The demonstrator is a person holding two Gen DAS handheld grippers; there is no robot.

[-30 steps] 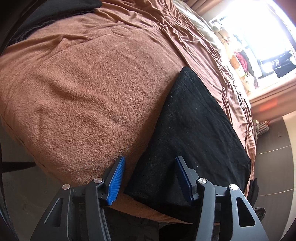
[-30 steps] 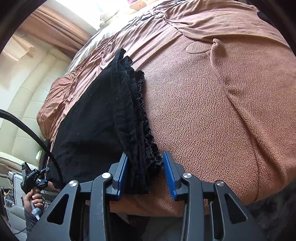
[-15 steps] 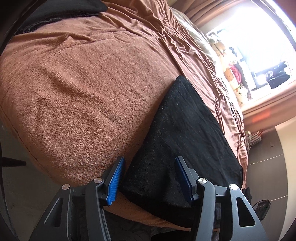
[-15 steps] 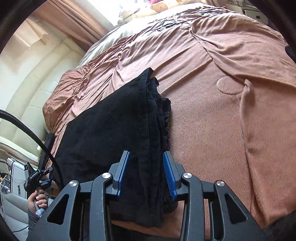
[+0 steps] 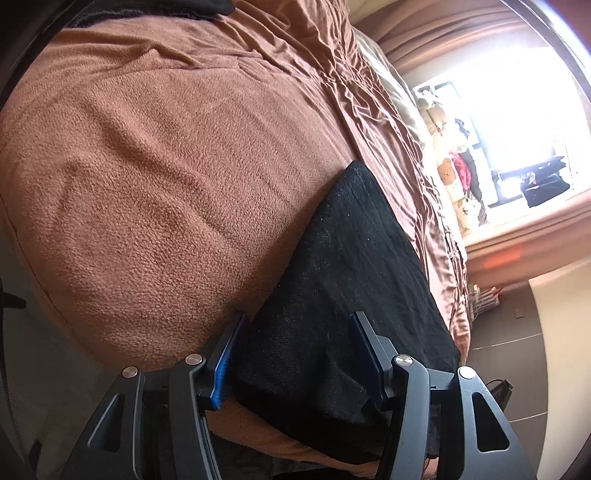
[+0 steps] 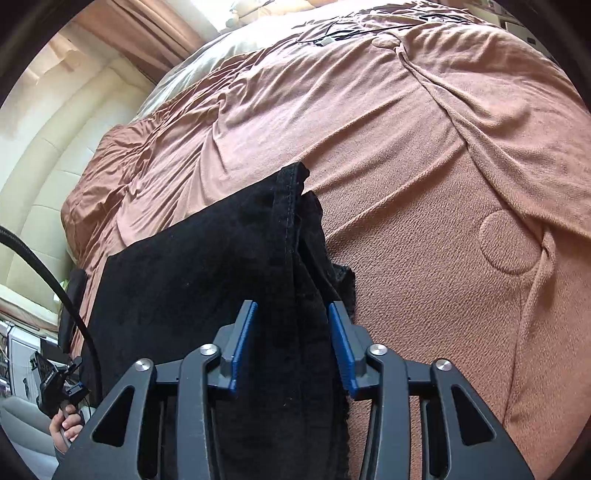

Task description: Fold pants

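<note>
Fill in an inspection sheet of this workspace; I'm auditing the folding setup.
Surface: brown blanket on a bed, wrinkled.
Job's things: black pants folded, near the bed's edge.
Clutter: dark cloth at the far corner.
Tongs: left tongs open over the pants; right tongs have just been closing on the pants' layered edge.
Cables: black cable beside the bed.
Surroundings: bright window, padded headboard.

Both grippers tilt steeply downward. The left gripper [image 5: 295, 356] holds its blue pads [image 5: 226, 357] wide apart, jaws open. The right gripper [image 6: 291, 345] has just been closing, its jaws narrower, with black cloth between the pads [image 6: 243, 341].
</note>
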